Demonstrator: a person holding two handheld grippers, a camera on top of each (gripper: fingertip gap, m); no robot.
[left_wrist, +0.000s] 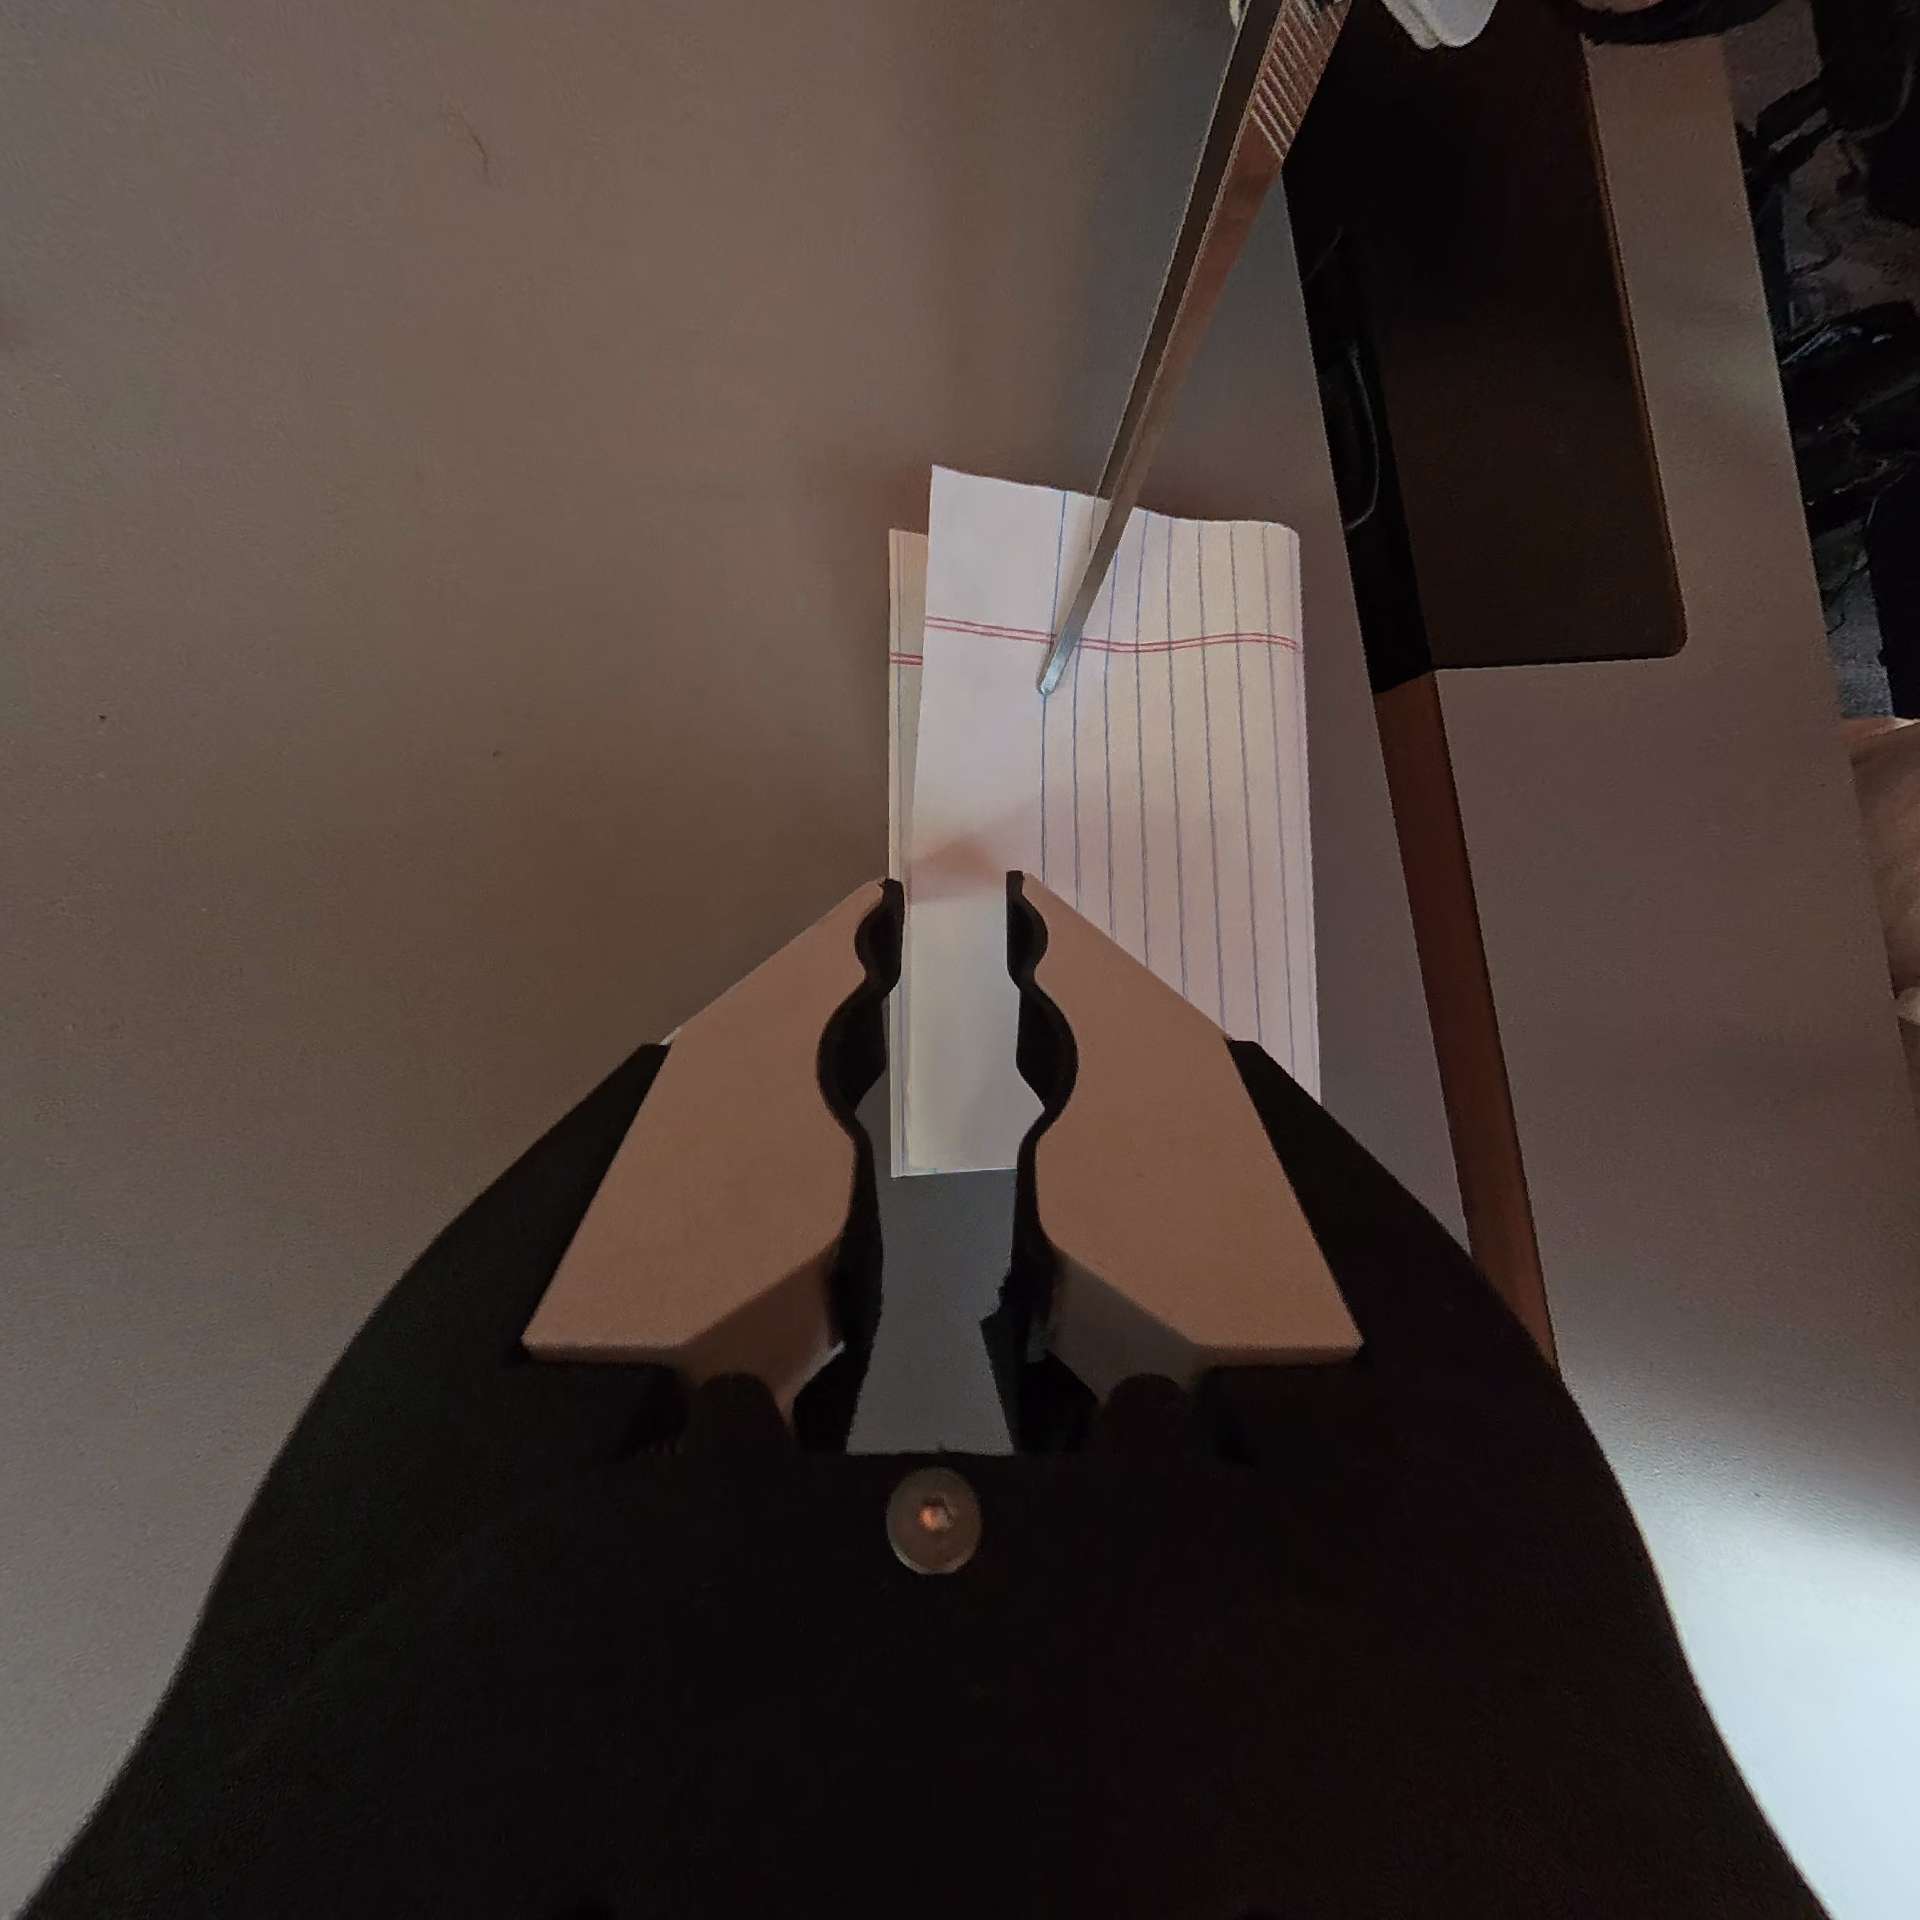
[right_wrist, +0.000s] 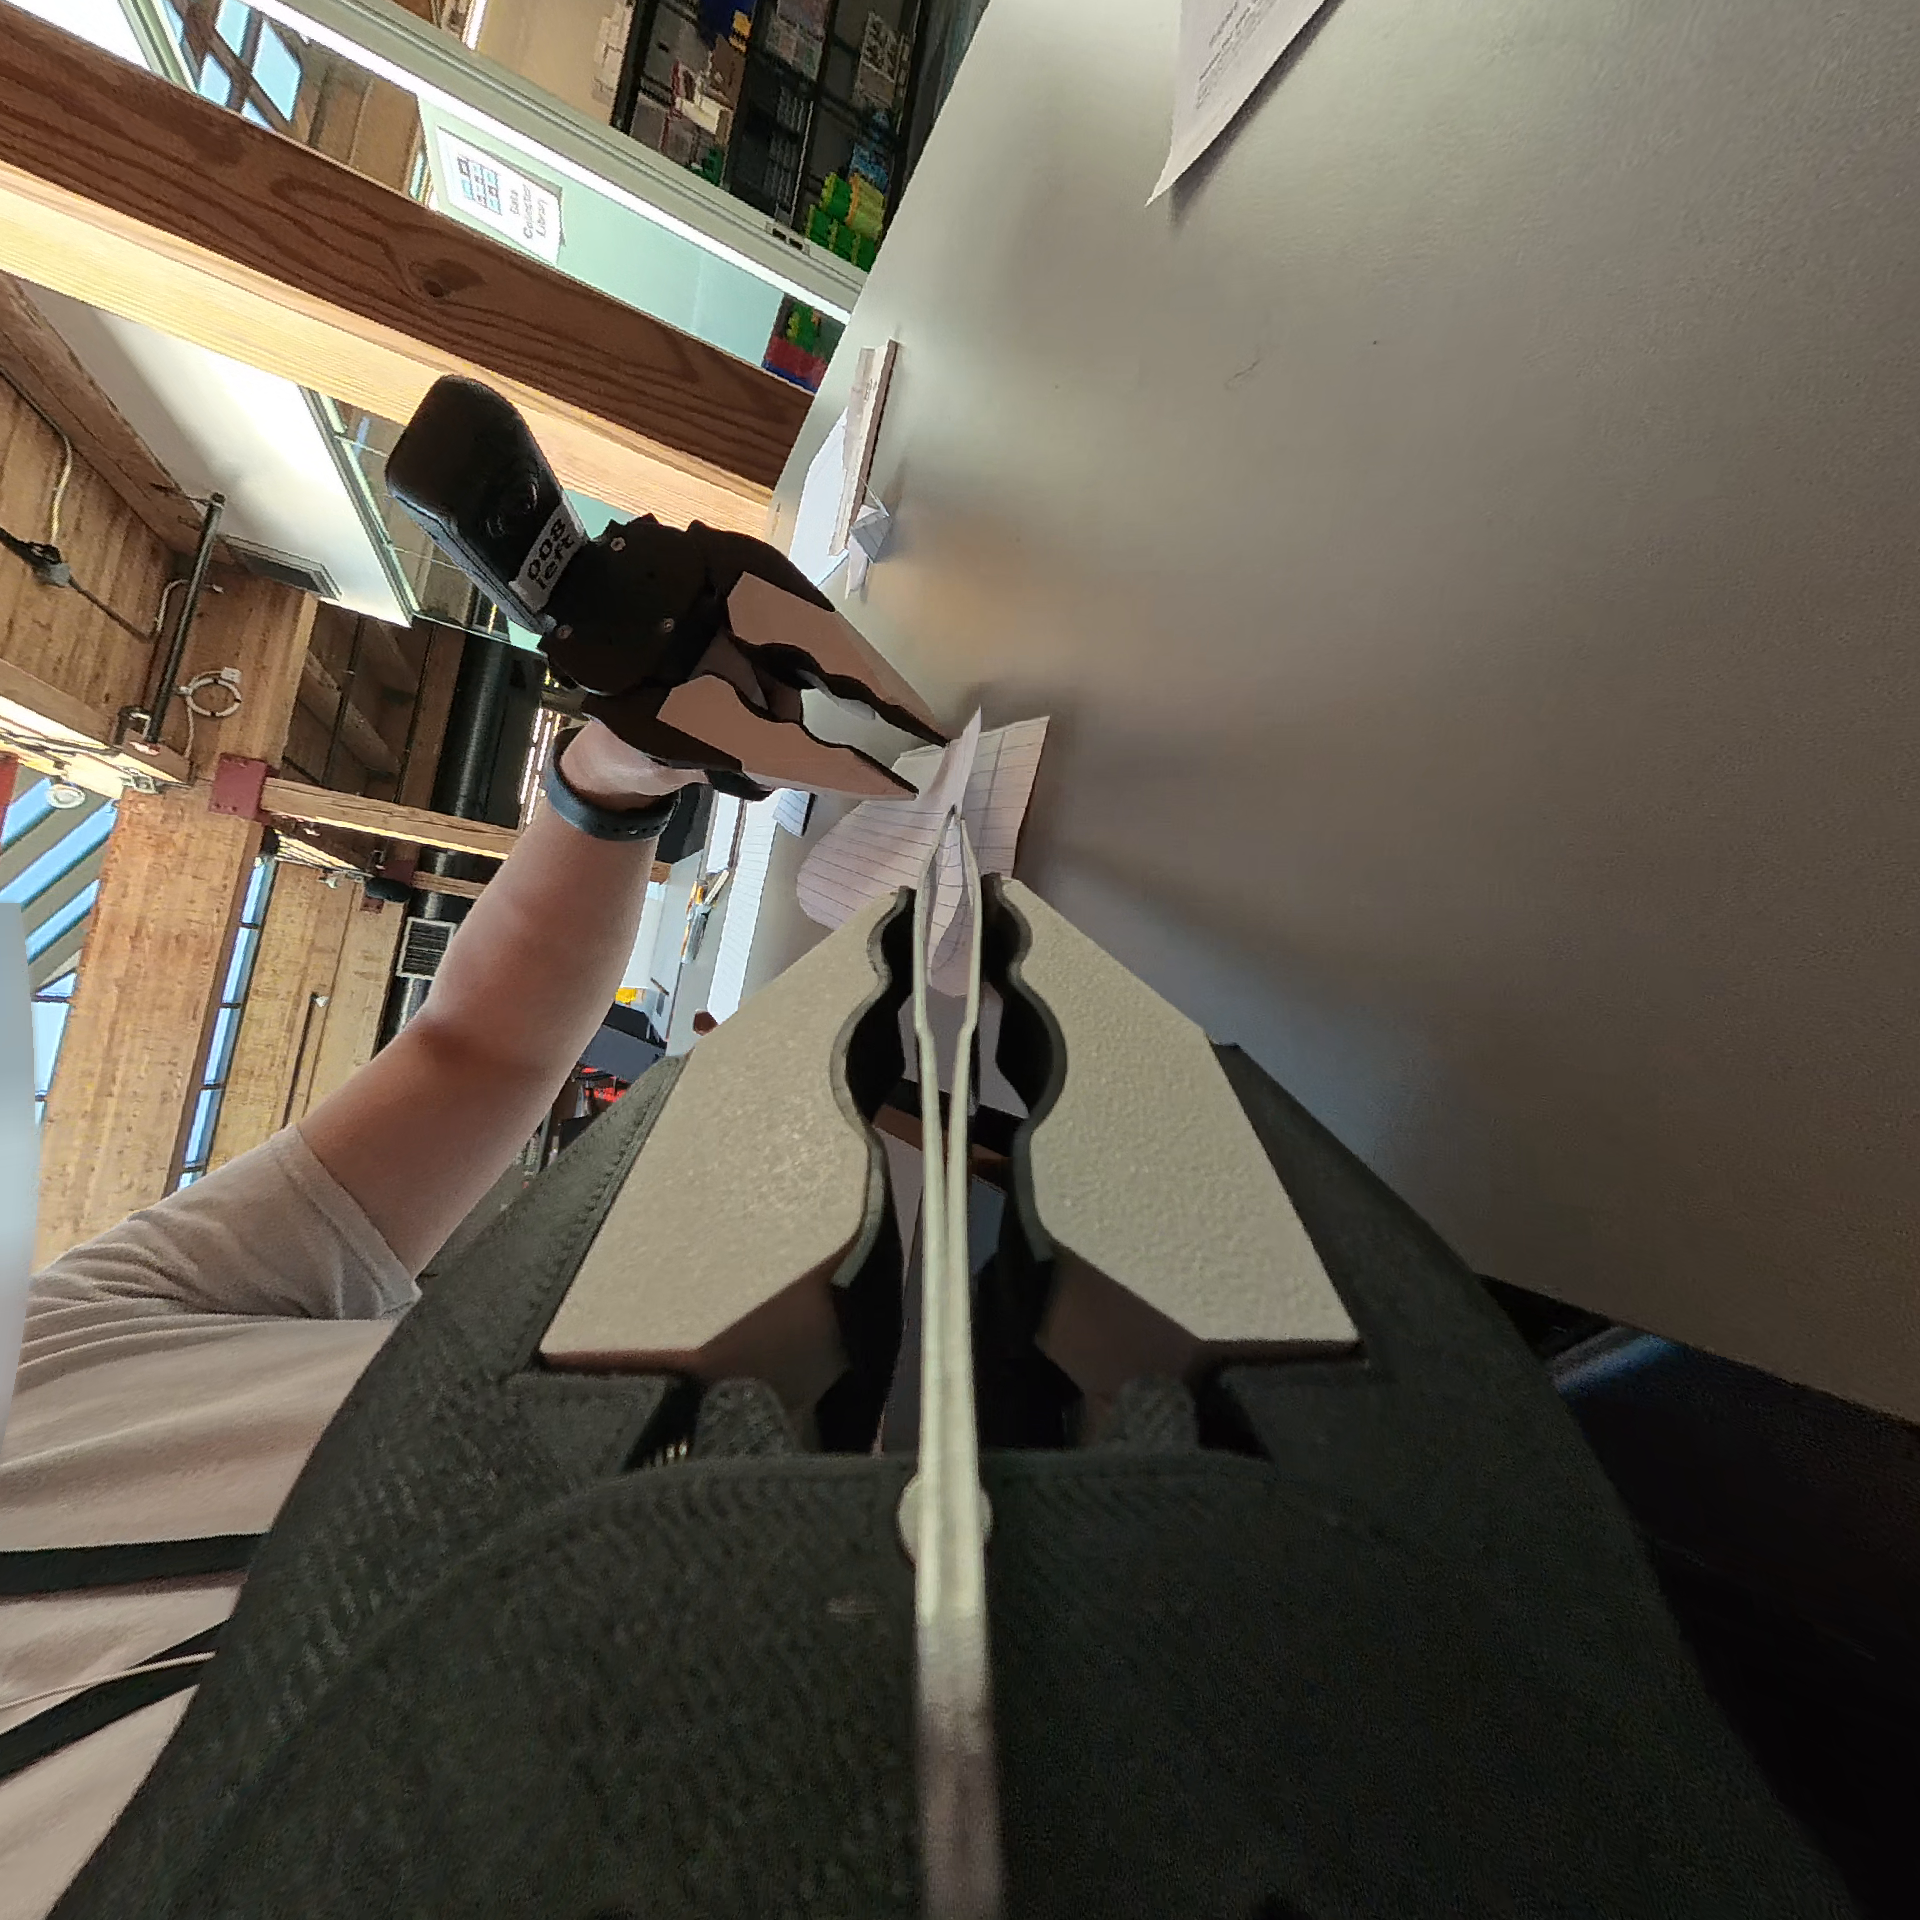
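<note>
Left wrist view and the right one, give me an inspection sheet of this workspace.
Surface: pale grey table, bare around the paper.
Things handled: folded white lined paper sheet, one flap raised; long metal tweezers, tips at that flap, contact unclear.
Clutter: white printed sheet at the far edge; small folded white paper pieces.
Grippers: left gripper open, fingertips at the flap; right gripper shut on the tweezers.
Cables: thin black cable on the wooden wall.
Surroundings: wooden beams, shelves of coloured boxes, a person's forearm with a dark wristband.
</note>
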